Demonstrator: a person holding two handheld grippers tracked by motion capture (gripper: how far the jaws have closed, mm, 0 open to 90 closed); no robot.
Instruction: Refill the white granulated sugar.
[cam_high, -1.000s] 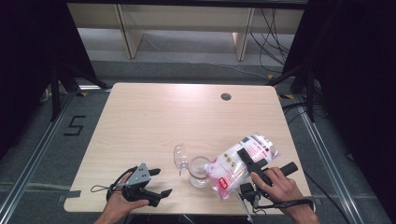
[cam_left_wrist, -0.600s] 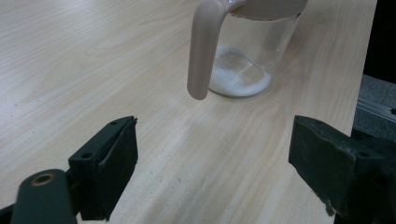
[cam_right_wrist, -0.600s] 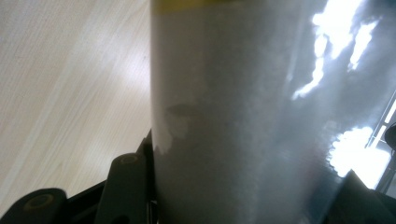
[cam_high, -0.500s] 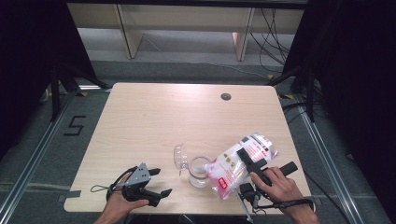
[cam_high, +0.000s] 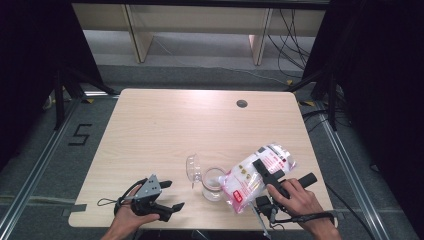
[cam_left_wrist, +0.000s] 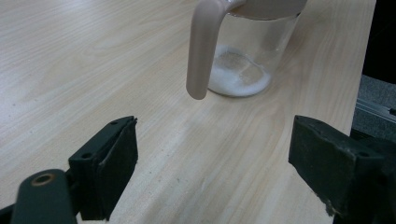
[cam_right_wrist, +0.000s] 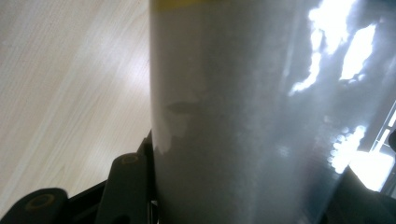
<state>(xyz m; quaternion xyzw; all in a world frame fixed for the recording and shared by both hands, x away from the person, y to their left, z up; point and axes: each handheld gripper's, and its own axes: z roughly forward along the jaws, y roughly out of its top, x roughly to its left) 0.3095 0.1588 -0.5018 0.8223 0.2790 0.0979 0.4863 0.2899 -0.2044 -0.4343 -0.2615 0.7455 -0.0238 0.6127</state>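
Observation:
A clear glass jar (cam_high: 212, 184) with a beige handle (cam_left_wrist: 201, 51) stands near the table's front edge, its hinged lid (cam_high: 192, 168) flipped open to the left. White granules (cam_left_wrist: 239, 77) cover its bottom. My right gripper (cam_high: 266, 172) is shut on a clear plastic bag of white granules (cam_high: 252, 176) with red print, tilted with its lower end at the jar's mouth. Seen up close, the bag (cam_right_wrist: 243, 107) sits between the jaws of the right gripper (cam_right_wrist: 243, 198). My left gripper (cam_high: 173, 195) rests open left of the jar, and the left gripper (cam_left_wrist: 224, 163) holds nothing.
The light wooden table (cam_high: 165, 130) has a small round cable hole (cam_high: 242, 104) at its far right. Black frame posts and cables stand beyond the table, and the front edge lies just under both hands.

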